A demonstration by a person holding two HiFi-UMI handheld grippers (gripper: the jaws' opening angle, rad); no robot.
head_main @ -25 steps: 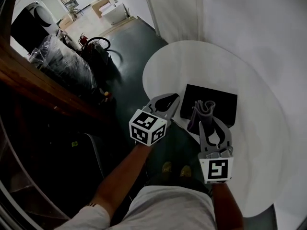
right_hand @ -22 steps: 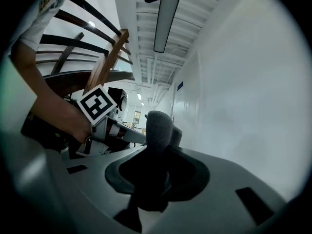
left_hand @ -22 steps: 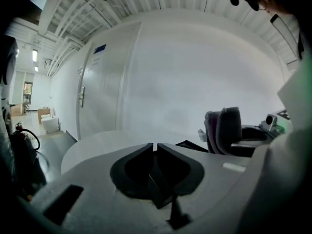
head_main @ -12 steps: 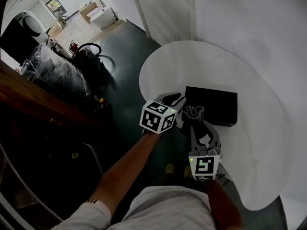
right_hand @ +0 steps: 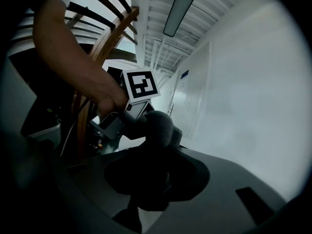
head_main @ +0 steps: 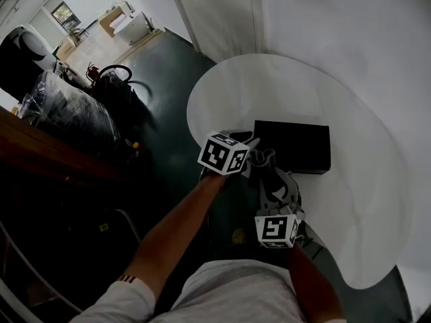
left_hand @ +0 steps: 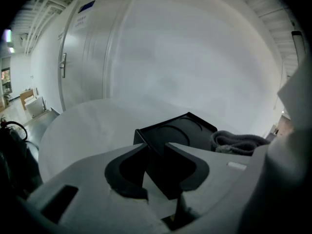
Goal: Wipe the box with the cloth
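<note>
While pinned at one corner and not yet rubbed anywhere, as far as can be judged, already prepared from both sides. Black box lying flat on the round white desk, near the edge closest to the person. Left tongs closed narrowly on the near corner of the box, the corner edge standing between the two jaws with both tips against it; most probably to anchor the box against sliding under the rubbing. Right tongs shut on a grey cloth, bunched into a thick wad and sticking out past the jaw tips; held so, likely, to offer a soft pad in front and to keep the hard jaws away from the box surface. Cloth hanging just beside the left tongs, at the near left side of the box; impossible to tell whether touching the top face or a little above it. In the left gripper view, seen as a rope-like roll just to the right of the box. Judged as the very start of the wipe: hold in place, cloth at the box, stroke not yet made. For the next move, lower the wad onto the top face and drag away from the anchored corner with light pressure. Possible trouble: box pivoting around the single pinched corner, or cloth pulled out of the jaws if snagged on the box edge.
</note>
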